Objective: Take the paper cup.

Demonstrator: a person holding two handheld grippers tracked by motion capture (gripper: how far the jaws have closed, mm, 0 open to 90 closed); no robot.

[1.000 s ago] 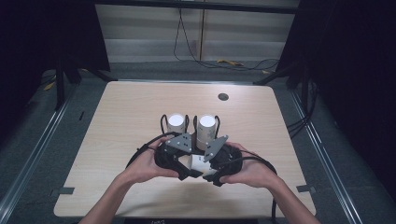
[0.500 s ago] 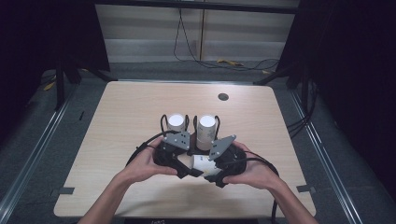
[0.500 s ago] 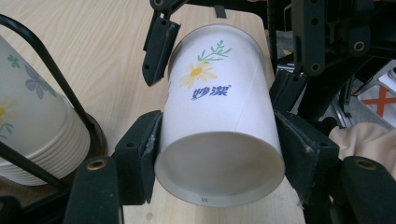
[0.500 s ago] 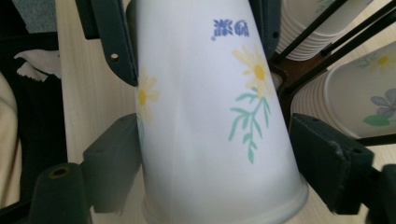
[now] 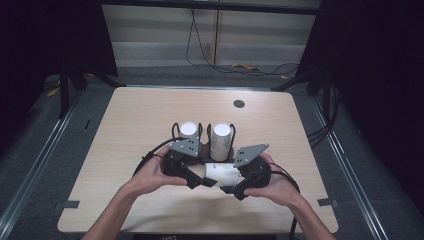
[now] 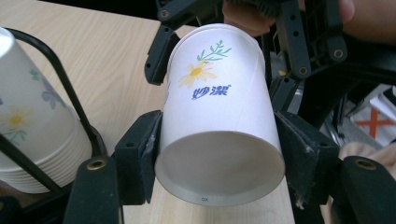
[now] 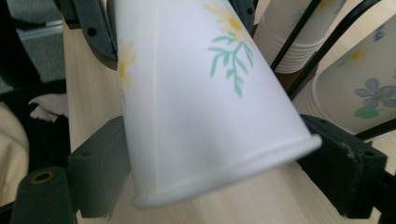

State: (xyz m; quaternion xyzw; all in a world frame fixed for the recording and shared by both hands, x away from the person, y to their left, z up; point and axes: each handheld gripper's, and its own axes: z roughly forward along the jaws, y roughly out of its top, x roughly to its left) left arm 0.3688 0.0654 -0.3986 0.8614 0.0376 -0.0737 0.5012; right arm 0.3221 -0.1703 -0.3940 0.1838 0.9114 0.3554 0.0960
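Clearly you were mid-handover: your left gripper clamped the cup's base, held sideways above the table before the 2 racked stacks, while your right gripper had just been opening around its rim. Next, I judged, withdraw the right. Dark room beyond.
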